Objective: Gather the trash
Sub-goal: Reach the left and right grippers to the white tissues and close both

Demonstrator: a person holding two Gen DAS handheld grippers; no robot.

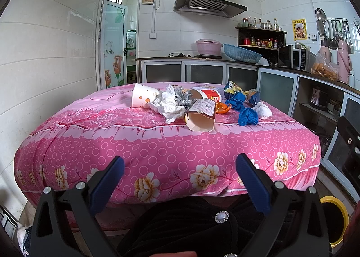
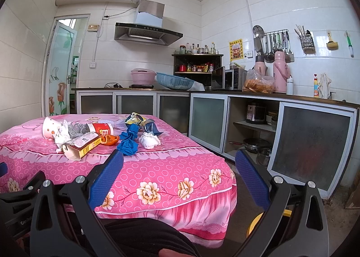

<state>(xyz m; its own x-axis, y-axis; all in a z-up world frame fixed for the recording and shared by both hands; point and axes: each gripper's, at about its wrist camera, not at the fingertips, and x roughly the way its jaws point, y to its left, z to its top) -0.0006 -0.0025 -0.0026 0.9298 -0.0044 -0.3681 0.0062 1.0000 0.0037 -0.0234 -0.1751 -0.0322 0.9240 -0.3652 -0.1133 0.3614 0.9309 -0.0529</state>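
The biggest thing before me is the worktop under a pink quilted cloth (image 1: 157, 151), printed with small rings and cream flowers, puffed and rounded at its near edge. Behind it, along the far and right walls, runs the dark kitchen counter (image 2: 247, 95) with frosted cabinet doors, and a steel range hood (image 1: 209, 5) hangs on the white tiles.

The trash lies in one loose heap on the far part of the cloth. From left to right: a white paper cup with orange dots (image 1: 144, 98) on its side, a crumpled white tissue (image 1: 167, 105), soft and torn, touching it, a bit of grey metallic mesh (image 1: 182, 98) behind that, then a flattened yellow cardboard box (image 1: 200, 117) with its open end toward me, nearest of all. A red printed paper cup (image 1: 208, 95) lies tipped behind the box, with curled orange peel (image 1: 222, 107) just beside it. Farther right are limp blue rubber gloves (image 1: 245, 110), a second white tissue ball (image 1: 263, 109) and a crinkled yellow-blue snack wrapper (image 1: 234, 89).

My left tool (image 1: 180, 180) and my right tool (image 2: 178, 173) both hover short of the near edge, spread wide and gripping nothing, their blue pads (image 2: 108, 176) ribbed and rough. A yellow-rimmed bin (image 1: 335, 218) sits low at right.
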